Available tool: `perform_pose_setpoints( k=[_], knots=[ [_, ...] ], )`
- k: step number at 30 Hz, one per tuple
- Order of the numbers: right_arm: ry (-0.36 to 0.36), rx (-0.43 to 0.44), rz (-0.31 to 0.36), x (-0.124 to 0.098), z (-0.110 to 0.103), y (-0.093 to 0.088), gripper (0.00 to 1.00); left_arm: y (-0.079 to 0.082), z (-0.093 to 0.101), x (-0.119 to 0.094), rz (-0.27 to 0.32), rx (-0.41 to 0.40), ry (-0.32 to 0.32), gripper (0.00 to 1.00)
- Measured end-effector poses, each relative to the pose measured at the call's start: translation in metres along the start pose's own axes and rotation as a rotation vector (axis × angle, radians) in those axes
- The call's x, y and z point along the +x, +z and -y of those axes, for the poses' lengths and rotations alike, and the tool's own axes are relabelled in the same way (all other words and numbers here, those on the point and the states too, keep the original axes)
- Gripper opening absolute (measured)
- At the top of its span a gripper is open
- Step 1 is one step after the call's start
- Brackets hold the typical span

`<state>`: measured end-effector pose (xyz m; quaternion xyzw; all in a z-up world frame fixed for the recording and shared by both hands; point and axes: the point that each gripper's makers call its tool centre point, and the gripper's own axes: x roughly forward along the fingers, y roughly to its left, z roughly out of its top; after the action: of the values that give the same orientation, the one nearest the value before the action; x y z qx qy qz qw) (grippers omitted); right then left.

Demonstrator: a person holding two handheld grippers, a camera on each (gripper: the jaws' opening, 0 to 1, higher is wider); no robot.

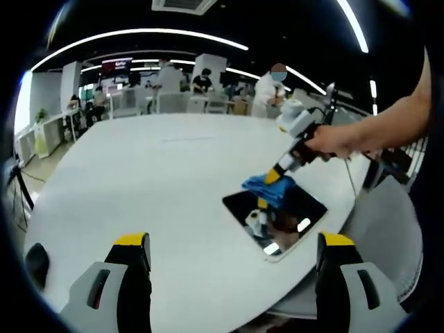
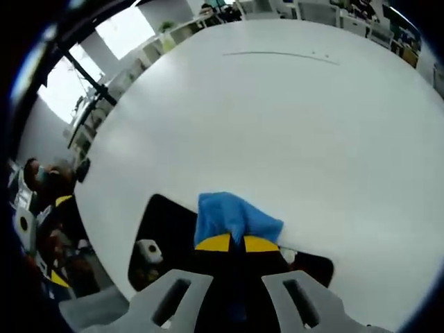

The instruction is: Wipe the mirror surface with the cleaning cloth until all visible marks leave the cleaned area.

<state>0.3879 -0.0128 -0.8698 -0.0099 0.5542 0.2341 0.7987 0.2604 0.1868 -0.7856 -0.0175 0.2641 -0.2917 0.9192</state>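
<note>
Mirror (image 1: 276, 215) lies flat near the bench (image 1: 152, 173) edge, right tongs (image 2: 232, 243) clamped on the blue cloth (image 2: 232, 216) over its far edge. Left tongs (image 1: 232, 243) hover wide open, so I'd say a hard stroke could shove the unheld mirror off.

Left gripper (image 1: 232, 260), left gripper view, bottom of frame: two broad grey moulded jaws, dark slot in each, yellow tip caps, black inner faces.

Right gripper (image 2: 232, 243), right gripper view, bottom centre: same grey jaw bodies with dark slots, yellow tips, black inner faces.

Right gripper also at right of left gripper view (image 1: 275, 175): yellow tips, black neck, light grey body.

Person's hand (image 1: 333, 142), right of left gripper view: bare forearm, no sleeve visible. Thin cable hangs below hand.
</note>
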Motion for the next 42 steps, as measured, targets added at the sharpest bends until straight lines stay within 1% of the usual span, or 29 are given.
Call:
perform_pose_setpoints(
  k=[4,7,9,15,22,34,42],
  knots=[
    [0.005,-0.004,0.007,-0.001,0.001,-0.001,0.00,0.001,-0.001,0.000,-0.005,0.007,-0.002,1.00],
    [-0.002,-0.002,0.004,-0.003,0.005,-0.003,0.00,0.005,0.001,0.000,-0.002,0.014,-0.008,1.00],
    [-0.007,0.002,0.003,-0.004,0.010,-0.005,0.00,0.007,0.002,0.001,0.000,0.014,-0.008,1.00],
    [-0.024,0.019,0.005,-0.012,0.025,-0.011,0.00,0.007,0.007,0.003,-0.003,0.024,-0.024,1.00],
    [-0.034,0.022,0.003,-0.016,0.035,-0.013,0.00,0.006,0.008,0.003,-0.004,0.021,-0.023,1.00],
    [-0.045,0.035,0.015,-0.018,0.037,-0.014,0.00,0.007,0.009,0.004,-0.003,0.024,-0.023,1.00],
    [-0.046,0.029,0.010,-0.021,0.034,-0.023,0.00,0.015,0.010,0.006,0.013,0.027,-0.023,1.00]
  ],
)
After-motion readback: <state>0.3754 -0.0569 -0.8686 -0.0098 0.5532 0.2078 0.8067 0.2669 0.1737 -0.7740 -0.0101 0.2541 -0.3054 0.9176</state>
